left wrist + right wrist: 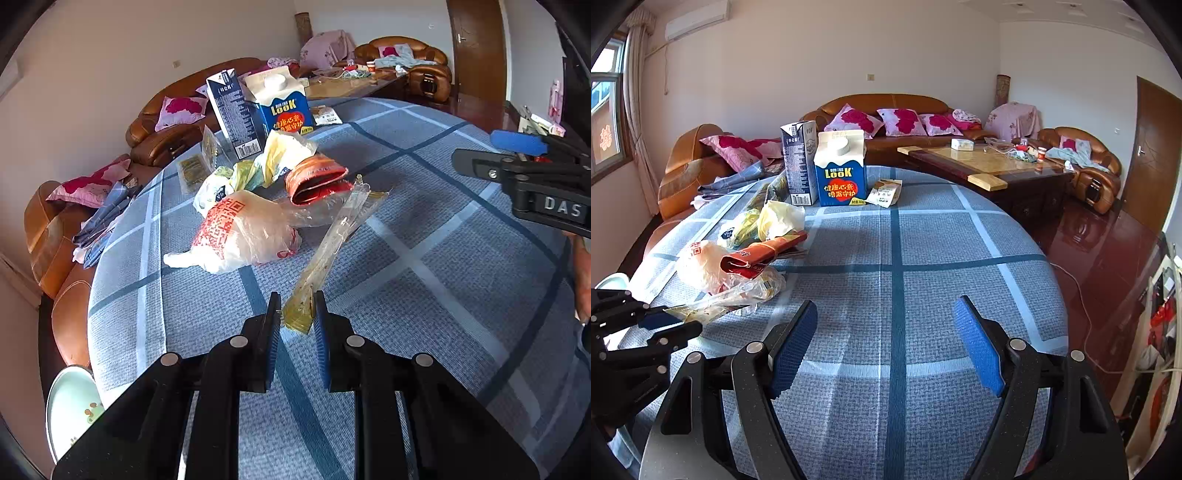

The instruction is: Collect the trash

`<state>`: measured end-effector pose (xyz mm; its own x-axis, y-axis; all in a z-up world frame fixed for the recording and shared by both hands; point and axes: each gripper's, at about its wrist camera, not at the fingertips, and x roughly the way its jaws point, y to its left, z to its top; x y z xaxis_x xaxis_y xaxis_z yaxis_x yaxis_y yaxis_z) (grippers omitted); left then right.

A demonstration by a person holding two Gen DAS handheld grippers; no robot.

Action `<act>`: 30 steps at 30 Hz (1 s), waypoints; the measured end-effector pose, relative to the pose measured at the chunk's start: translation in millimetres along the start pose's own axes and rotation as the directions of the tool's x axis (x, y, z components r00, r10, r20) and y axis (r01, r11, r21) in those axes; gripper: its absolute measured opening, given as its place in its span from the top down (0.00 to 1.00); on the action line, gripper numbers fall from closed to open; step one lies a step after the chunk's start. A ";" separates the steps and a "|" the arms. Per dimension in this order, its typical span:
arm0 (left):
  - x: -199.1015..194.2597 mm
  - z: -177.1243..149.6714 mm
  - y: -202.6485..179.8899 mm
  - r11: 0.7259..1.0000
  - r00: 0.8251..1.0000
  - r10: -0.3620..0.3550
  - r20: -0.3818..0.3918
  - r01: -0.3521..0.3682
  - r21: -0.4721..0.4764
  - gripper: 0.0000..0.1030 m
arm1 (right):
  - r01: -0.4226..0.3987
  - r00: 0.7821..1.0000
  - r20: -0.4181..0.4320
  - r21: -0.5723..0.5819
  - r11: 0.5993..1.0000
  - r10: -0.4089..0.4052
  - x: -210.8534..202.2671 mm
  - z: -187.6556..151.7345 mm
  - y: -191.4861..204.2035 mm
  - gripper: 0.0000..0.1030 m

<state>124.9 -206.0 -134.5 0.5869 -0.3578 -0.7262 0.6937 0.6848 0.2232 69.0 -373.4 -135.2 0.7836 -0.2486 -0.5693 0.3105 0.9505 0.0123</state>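
My left gripper (297, 314) is shut on the near end of a long clear plastic wrapper (334, 242), whose far end rests on the trash pile; it also shows in the right wrist view (716, 299). The pile holds a white bag with red print (240, 230), a flattened red cup (317, 179) and yellow wrappers (280, 155). A blue LOOK carton (840, 170) and a dark carton (799, 162) stand behind. My right gripper (886, 339) is open and empty above the blue checked tablecloth (942, 240).
A small snack packet (884, 192) lies right of the cartons. A pale green bin (72, 406) sits below the table's left edge. Brown sofas (886, 110) with pink cushions and a coffee table (990, 162) stand behind.
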 end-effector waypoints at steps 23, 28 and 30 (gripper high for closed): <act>-41.6 -36.2 89.5 0.908 0.962 0.269 0.041 -0.239 -0.343 0.83 | -0.108 0.993 -0.041 0.005 0.994 0.108 59.8 74.2 83.6 0.26; -38.4 -40.8 97.9 0.901 0.962 0.270 0.035 -0.240 -0.361 0.83 | -0.107 0.981 -0.162 0.017 0.994 0.108 90.7 60.8 90.4 0.31; -37.1 -42.3 100.5 0.898 0.963 0.266 0.032 -0.236 -0.371 0.83 | -0.142 0.969 -0.200 0.039 0.989 0.147 92.6 56.0 86.9 0.36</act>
<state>155.2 -97.1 -112.7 0.7636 -0.1826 -0.6194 0.3293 0.9352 0.1303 198.7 -324.2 -140.8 0.6971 -0.0633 -0.7142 0.2166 0.9681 0.1256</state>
